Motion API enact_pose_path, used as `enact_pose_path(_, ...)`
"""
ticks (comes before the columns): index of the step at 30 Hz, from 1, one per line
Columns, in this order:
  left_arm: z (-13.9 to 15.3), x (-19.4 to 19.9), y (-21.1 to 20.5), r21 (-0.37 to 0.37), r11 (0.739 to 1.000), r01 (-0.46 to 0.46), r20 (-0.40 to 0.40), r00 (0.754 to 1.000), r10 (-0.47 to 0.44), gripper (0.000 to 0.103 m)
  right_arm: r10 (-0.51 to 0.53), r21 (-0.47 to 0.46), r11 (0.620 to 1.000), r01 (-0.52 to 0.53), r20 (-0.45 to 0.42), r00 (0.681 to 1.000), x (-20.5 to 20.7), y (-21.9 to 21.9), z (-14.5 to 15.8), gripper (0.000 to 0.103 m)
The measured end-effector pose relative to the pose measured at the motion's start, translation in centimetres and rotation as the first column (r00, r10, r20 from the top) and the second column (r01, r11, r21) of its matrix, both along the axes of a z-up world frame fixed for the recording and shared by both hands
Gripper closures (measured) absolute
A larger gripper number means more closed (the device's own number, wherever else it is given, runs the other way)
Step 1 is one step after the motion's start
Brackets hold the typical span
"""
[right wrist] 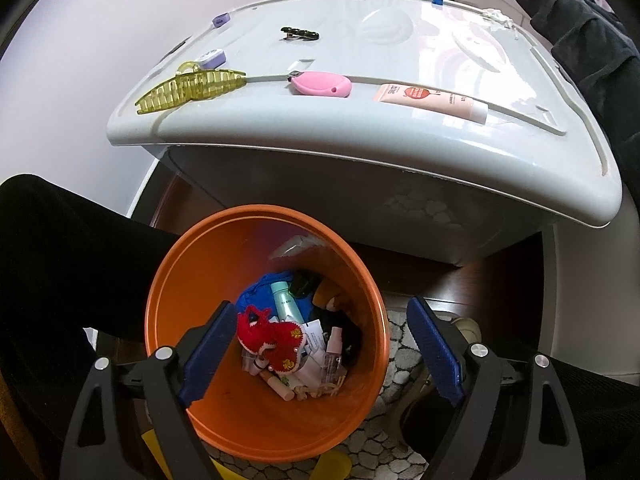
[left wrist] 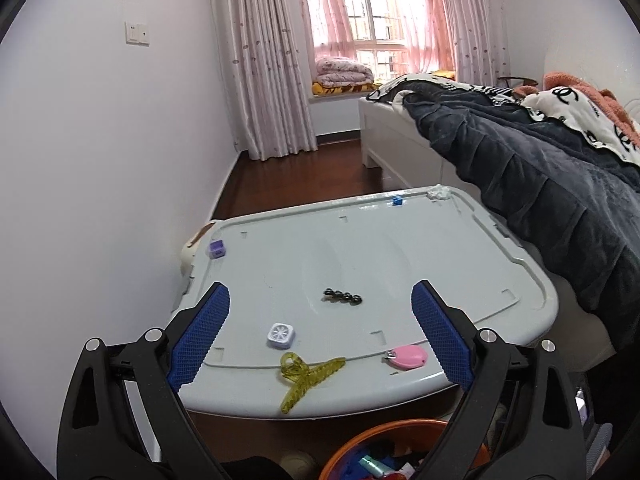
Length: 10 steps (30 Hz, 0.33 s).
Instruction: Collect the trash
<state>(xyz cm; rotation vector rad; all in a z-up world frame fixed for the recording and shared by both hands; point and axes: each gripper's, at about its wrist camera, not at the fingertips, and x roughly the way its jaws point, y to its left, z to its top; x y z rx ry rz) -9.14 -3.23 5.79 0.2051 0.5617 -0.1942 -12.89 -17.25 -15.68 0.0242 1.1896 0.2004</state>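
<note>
I see the grey bench (right wrist: 360,152) ahead, the orange bin (right wrist: 192,280) on the floor before it. My right tongs (right wrist: 320,344) stand wide and empty above the bin. My left tongs (left wrist: 320,332) stand wide over the bench, yellow hair clip (left wrist: 308,376) just below them, pink tag (left wrist: 406,356) near their right finger.

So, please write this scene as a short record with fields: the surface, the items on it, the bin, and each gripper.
surface: grey storage box lid, beside a bed
items on lid: yellow hair claw clip, pink oval gadget, pink cream tube, white square gadget, black beaded clip, purple cube, blue cube, white crumpled scrap
bin: orange bucket on the floor, holding a red knitted toy and small bottles
left gripper: open, empty, over the lid
right gripper: open, empty, over the bucket
</note>
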Motion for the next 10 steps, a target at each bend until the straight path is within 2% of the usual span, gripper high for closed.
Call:
enact_pose_path(3, -0.1, 0.23, -0.08, 0.02, 1.0, -0.017, -0.01, 1.0, 0.018, 0.013, -0.005, 0.002, 1.0, 0.005, 0.002, 1.0, 0.04, -0.1, 0.09, 0.018)
enact_pose_path(10, -0.64, 0.84, 0.41, 0.014, 0.999, -0.04, -0.057, 0.998, 0.041, 0.013, -0.012, 0.006, 1.0, 0.012, 0.008, 1.0, 0.04, -0.23, 0.31, 0.017)
